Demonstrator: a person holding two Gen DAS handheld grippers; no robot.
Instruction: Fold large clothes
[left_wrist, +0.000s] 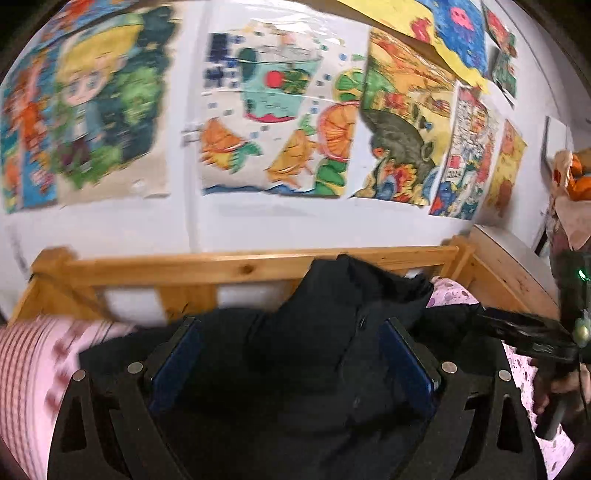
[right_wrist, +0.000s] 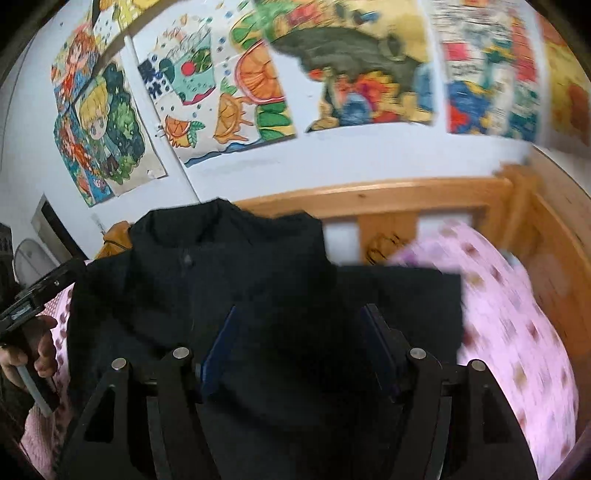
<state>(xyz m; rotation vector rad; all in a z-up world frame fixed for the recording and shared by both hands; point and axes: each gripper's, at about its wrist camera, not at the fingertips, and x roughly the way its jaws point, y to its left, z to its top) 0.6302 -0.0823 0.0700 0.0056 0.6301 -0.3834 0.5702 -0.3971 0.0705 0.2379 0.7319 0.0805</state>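
Drawings cover the white wall beyond a wooden bed rail. On the pink bedding lies a black jacket, its collar standing up at the far side against the rail. The left gripper hangs over the jacket, fingers spread wide with nothing pinched. The right gripper is over the jacket's right part, fingers parted and released, no cloth between them.

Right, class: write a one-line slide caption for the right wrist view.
Right gripper, jaws open, above a dark jacket on a pink bedspread, drawings on the wall.
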